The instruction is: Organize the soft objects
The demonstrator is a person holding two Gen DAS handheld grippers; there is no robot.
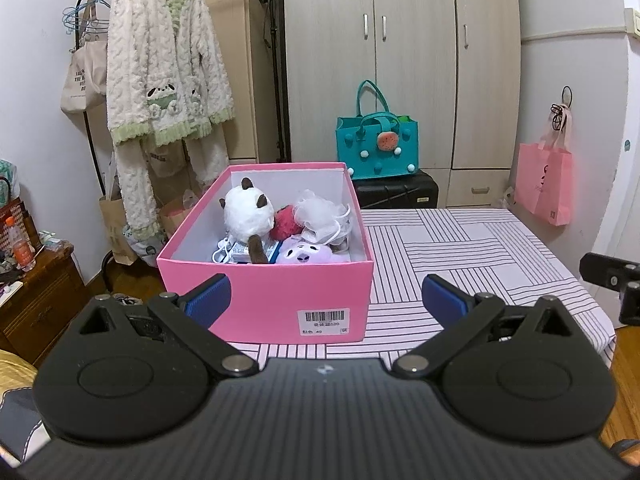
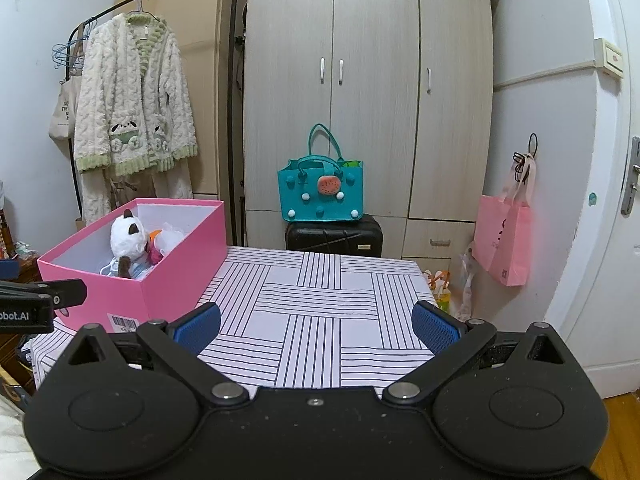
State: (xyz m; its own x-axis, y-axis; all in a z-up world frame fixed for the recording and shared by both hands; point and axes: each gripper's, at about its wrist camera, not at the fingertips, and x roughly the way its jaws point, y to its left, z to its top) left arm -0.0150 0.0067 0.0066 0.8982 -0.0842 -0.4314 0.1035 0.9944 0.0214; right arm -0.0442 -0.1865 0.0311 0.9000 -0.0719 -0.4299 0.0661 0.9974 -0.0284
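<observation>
A pink box (image 1: 276, 300) stands on the striped table (image 1: 460, 248). It holds a white plush with brown ears (image 1: 248, 212), a red plush (image 1: 285, 224), a white mesh puff (image 1: 324, 216) and a purple plush (image 1: 304, 254). My left gripper (image 1: 326, 300) is open and empty, just in front of the box's near wall. My right gripper (image 2: 316, 326) is open and empty over the bare tablecloth (image 2: 320, 300), to the right of the box (image 2: 172, 280). The white plush (image 2: 126, 236) shows there too.
A teal bag (image 1: 376, 148) sits on a black suitcase (image 1: 396, 192) behind the table, before a wardrobe (image 2: 368, 80). A fluffy robe (image 1: 164, 72) hangs on a rack at left. A pink bag (image 2: 506, 236) hangs on the right wall. A wooden cabinet (image 1: 36, 304) stands at left.
</observation>
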